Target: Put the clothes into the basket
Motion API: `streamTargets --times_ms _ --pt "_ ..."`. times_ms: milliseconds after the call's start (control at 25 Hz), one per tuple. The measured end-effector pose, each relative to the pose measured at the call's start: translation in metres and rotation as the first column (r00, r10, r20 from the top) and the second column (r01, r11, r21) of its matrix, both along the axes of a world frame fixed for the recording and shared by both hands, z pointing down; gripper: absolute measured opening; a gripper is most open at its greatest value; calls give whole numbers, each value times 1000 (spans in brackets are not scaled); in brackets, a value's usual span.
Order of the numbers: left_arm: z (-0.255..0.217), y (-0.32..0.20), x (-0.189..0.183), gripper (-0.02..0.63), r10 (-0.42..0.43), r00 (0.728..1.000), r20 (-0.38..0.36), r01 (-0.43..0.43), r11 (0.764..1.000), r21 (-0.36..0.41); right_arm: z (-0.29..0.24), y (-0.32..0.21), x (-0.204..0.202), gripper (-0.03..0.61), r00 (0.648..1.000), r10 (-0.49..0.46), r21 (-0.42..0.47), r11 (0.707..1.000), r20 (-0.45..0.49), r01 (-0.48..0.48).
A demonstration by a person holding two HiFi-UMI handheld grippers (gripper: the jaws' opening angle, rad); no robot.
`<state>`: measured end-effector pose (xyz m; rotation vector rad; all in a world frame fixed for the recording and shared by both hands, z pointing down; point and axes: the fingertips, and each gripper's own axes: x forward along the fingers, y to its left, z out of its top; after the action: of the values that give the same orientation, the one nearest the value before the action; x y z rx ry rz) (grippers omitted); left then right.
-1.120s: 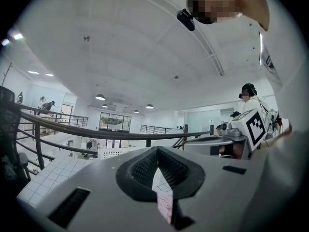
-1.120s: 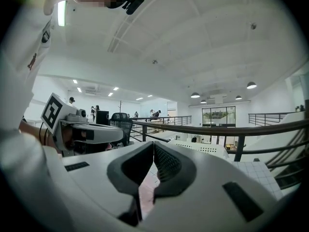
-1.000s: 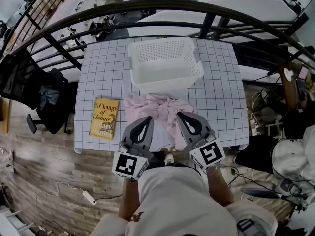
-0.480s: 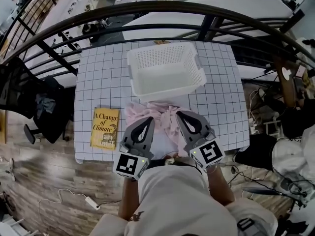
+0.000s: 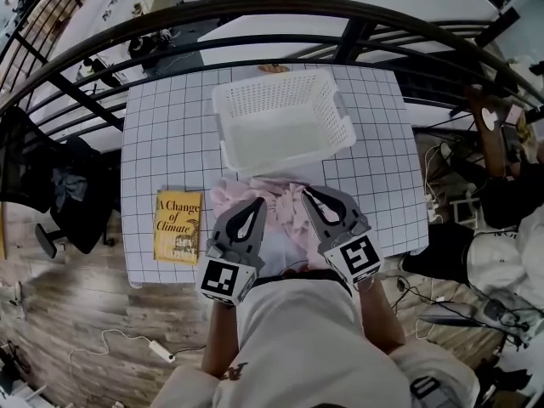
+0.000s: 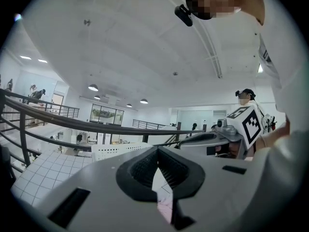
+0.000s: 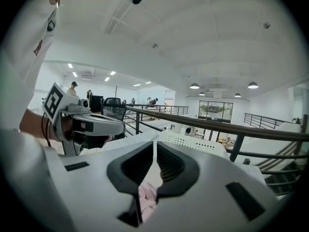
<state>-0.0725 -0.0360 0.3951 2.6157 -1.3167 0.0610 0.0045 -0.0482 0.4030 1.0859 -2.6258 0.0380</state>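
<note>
A crumpled pink garment (image 5: pixel 270 209) lies on the gridded table (image 5: pixel 170 134), just in front of the empty white basket (image 5: pixel 285 119). My left gripper (image 5: pixel 258 201) hovers over the garment's near left part with its jaws shut and nothing between them. My right gripper (image 5: pixel 307 191) hovers over the near right part, shut and empty too. In the left gripper view the closed jaws (image 6: pixel 157 151) show a sliver of pink below. In the right gripper view pink cloth (image 7: pixel 147 197) shows under the shut jaws (image 7: pixel 154 145).
A yellow book (image 5: pixel 178 225) lies at the table's near left. A black curved railing (image 5: pixel 255 11) runs behind the table. A dark chair with clothing (image 5: pixel 59 185) stands to the left. Cables and bags (image 5: pixel 501 287) lie on the floor to the right.
The head view has shifted a little. Both grippers now reach slightly farther over the pink garment, toward the basket. Their jaws stay shut.
</note>
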Motion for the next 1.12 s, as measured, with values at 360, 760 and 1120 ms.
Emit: streamTargets --times_ms 360,760,1120 --pt "19 -8 16 3 -6 1000 16 6 1000 -18 45 -8 13 24 985 -93 -58 995 -148 85" --pt "47 -9 42 3 33 998 54 -29 997 -74 89 -2 33 114 948 -158 -155 981 -277 119" --pt "69 -7 53 3 74 995 66 -65 989 -130 130 6 40 191 913 -222 -252 958 -342 138"
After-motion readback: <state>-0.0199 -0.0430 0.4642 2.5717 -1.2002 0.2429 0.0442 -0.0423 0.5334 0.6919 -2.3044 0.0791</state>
